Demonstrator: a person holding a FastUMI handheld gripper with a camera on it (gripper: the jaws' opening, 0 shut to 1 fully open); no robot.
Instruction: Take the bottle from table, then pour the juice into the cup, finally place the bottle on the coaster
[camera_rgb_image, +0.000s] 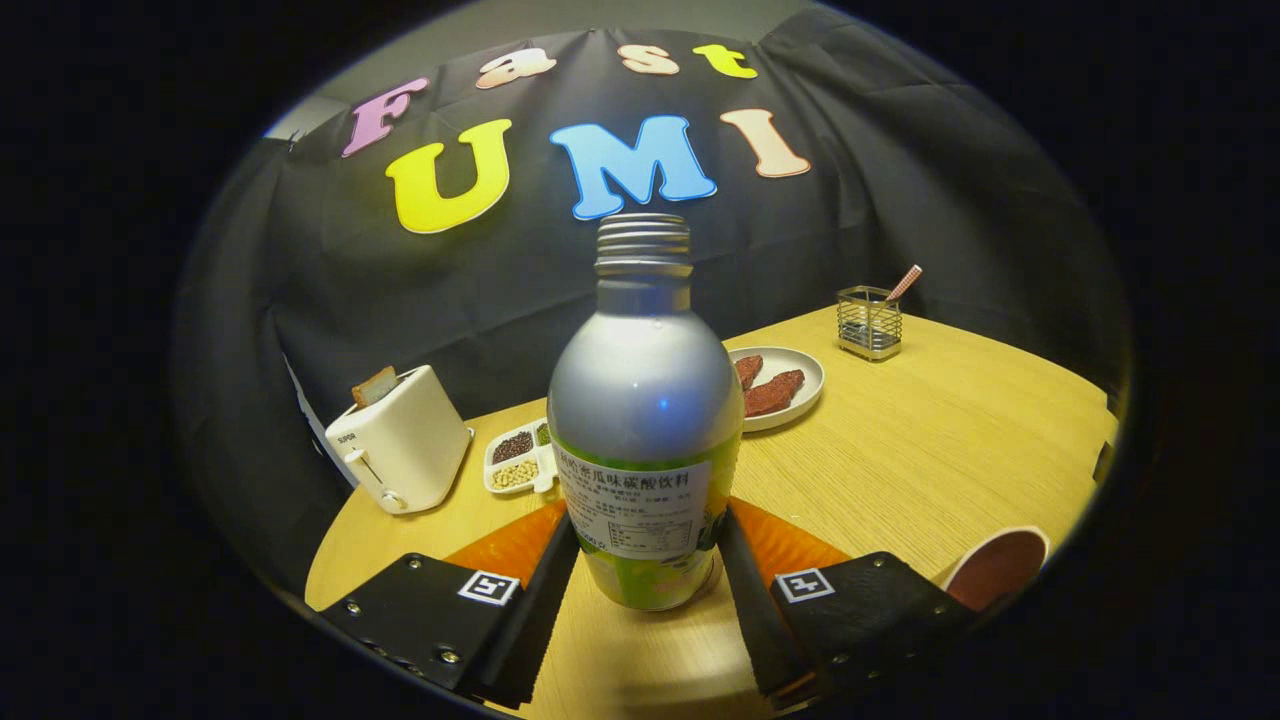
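We see our gripper (645, 560) with both fingers squeezing the silver juice bottle (645, 400), bottle upright over the wooden table (920, 440), cap off, cup (995, 568) just right of the fingers, plate (795, 385) holding meat slices, tray (520, 460) with beans, toaster (400, 450) holding bread

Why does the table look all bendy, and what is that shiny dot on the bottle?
In the gripper view, the fisheye lens curves the table edge and makes the near bottle look huge; the dot is a lamp's glare on its silver shoulder; the room is dim, so the toaster and plate look soft; the gripper fingers press the bottle's sides.
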